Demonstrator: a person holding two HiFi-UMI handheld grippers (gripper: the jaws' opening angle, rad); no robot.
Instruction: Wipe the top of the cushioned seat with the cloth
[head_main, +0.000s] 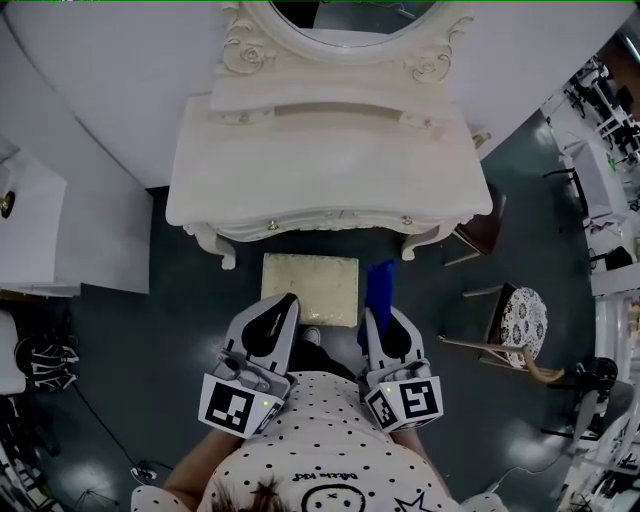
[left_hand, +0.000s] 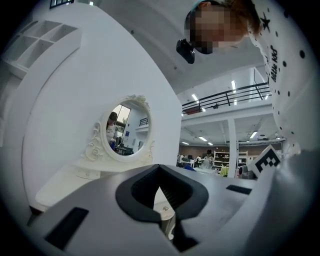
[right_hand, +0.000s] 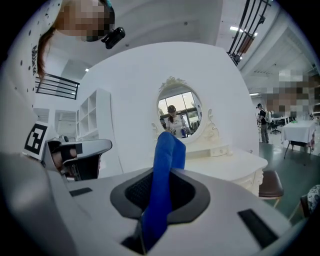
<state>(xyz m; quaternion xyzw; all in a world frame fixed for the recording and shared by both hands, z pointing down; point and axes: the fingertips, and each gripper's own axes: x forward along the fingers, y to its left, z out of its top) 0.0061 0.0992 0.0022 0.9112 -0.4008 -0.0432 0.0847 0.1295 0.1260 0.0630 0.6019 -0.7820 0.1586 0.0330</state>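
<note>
- Cloth (right_hand: 162, 165) mid-frame: soft, light, floppy. The right gripper (right_hand: 159, 200) is clamped on its end & the hold looks secure.
- Left gripper (left_hand: 161, 200) closed, empty.
- Cushioned seat (head_main: 310, 288) ctr of head view, just left of the blue fabric.

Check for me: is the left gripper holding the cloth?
No, the blue cloth sits clamped in the right gripper, and the left gripper is shut with nothing between its jaws.

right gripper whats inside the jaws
A blue cloth, clamped in the right gripper, its free end sticking out past the jaws. The pinched part is covered by them.
</note>
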